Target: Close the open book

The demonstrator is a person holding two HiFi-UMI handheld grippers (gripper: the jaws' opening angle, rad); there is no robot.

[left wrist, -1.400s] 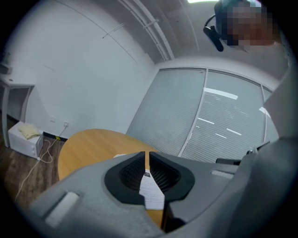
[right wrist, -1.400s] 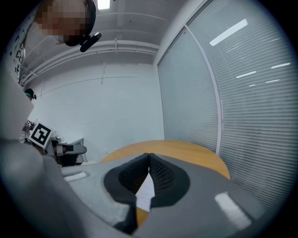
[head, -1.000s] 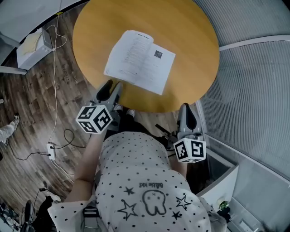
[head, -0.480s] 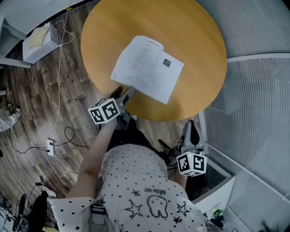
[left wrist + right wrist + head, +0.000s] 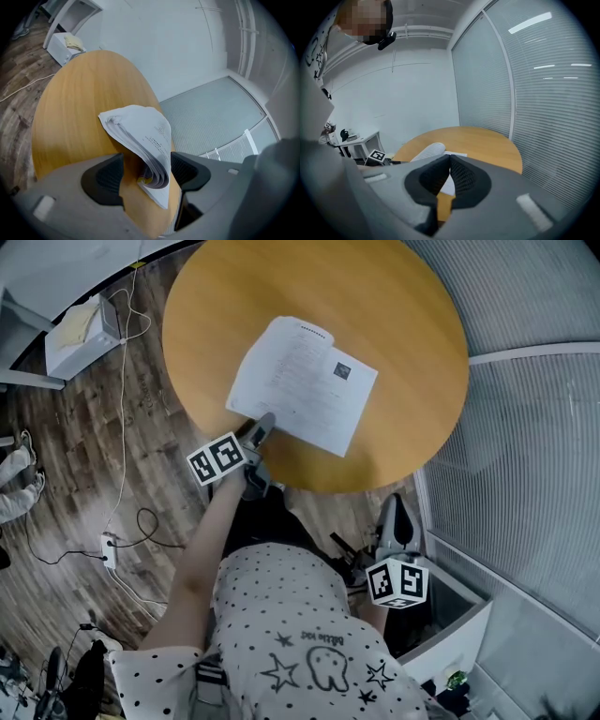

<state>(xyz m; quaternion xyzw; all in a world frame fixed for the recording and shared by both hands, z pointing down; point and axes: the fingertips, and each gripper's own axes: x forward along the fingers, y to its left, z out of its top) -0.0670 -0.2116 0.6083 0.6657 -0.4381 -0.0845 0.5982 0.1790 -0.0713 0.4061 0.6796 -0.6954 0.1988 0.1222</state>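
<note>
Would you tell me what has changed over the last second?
The left gripper moved to the open book's near corner; its jaws have just been opening and straddle that corner without gripping. The right gripper stayed shut; the book stayed open.

A round wooden worktop (image 5: 403,324) stands on a dark wood-plank floor (image 5: 66,493). A low white box (image 5: 80,336) and a power strip (image 5: 108,551) lie on the floor. Plain white walls (image 5: 154,42) and a window with closed slatted blinds (image 5: 548,108) enclose the room.
</note>
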